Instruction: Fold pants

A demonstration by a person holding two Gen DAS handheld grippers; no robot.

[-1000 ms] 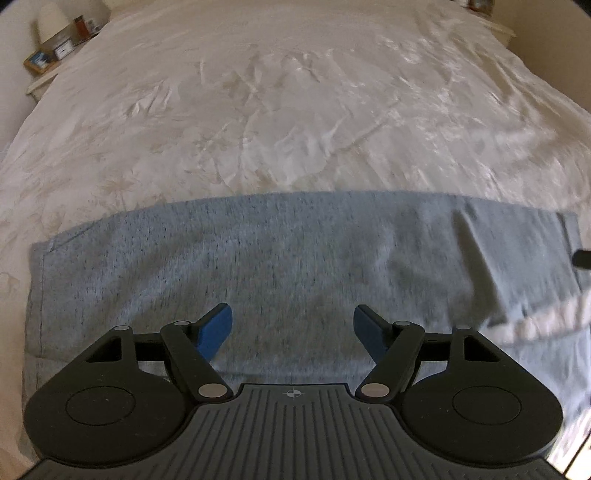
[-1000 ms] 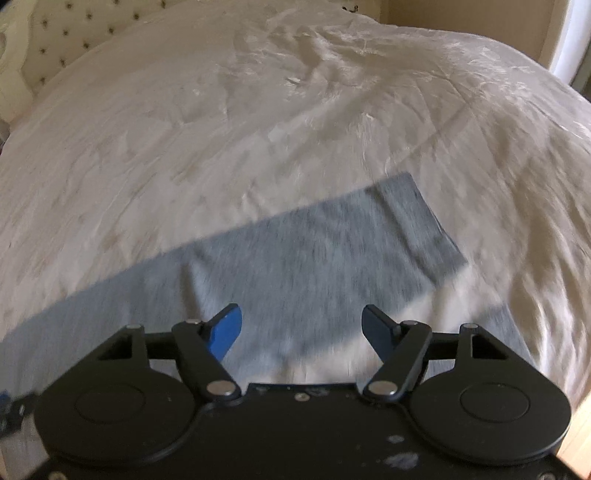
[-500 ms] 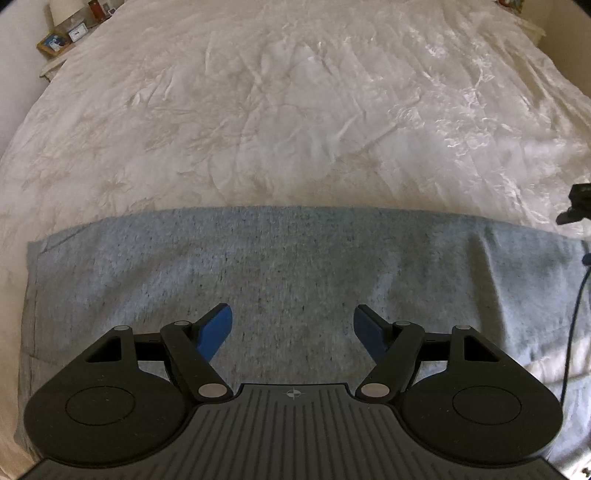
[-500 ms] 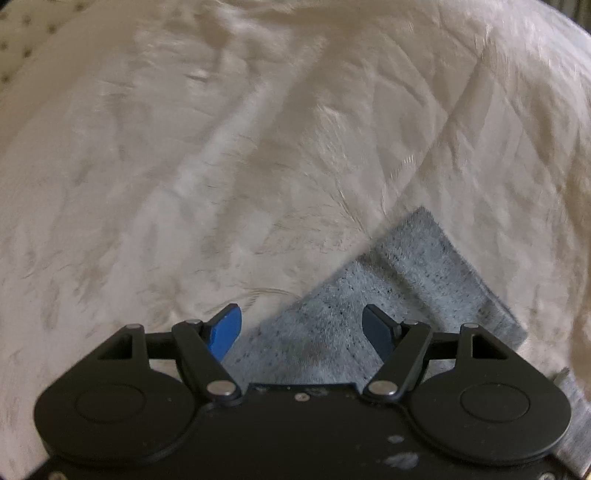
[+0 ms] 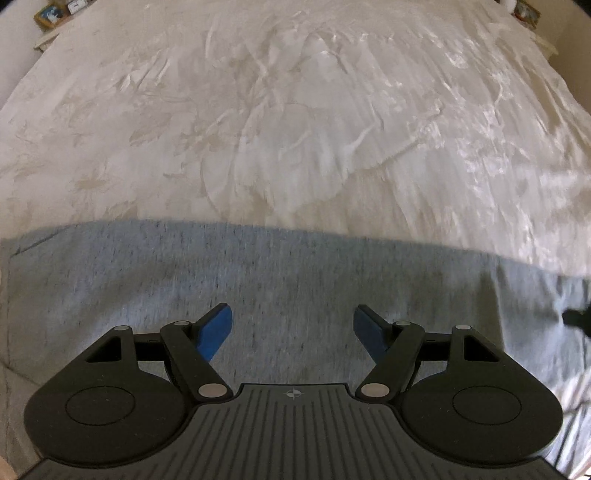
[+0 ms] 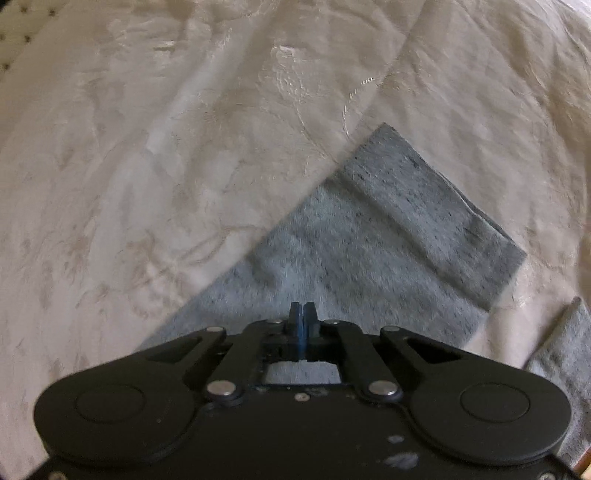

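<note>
On my left wrist feed, the left gripper (image 5: 291, 328) hangs over the grey pants (image 5: 295, 280) with its 2 blue fingers (image 5: 216, 330) spread wide apart and nothing between them. The pants lie flat across the lower half of that view, a broad band of heathered grey fabric running from the left edge to the right edge, its far edge a nearly straight line against the cream bedspread (image 5: 295, 122). The bedspread is crinkled, with a faint floral pattern, and fills everything beyond the pants. At the far left corner I can make out a small framed picture (image 5: 48, 14) on a ledge beside the bed. A dark object pokes in at the right edge; I cannot tell what it is.

On my right wrist feed, the right gripper (image 6: 302, 314) has its 2 fingers pressed together, tips touching. They sit just above the grey pants (image 6: 354, 258); whether any fabric is pinched between them I cannot tell from this angle. Here the pants show as a leg end running diagonally up to the right, with a darker cuff band (image 6: 436, 218) at its end, lying flat on the bedspread (image 6: 147, 147). A second strip of grey fabric (image 6: 561, 354) lies at the right edge, apart from the cuff.
</note>
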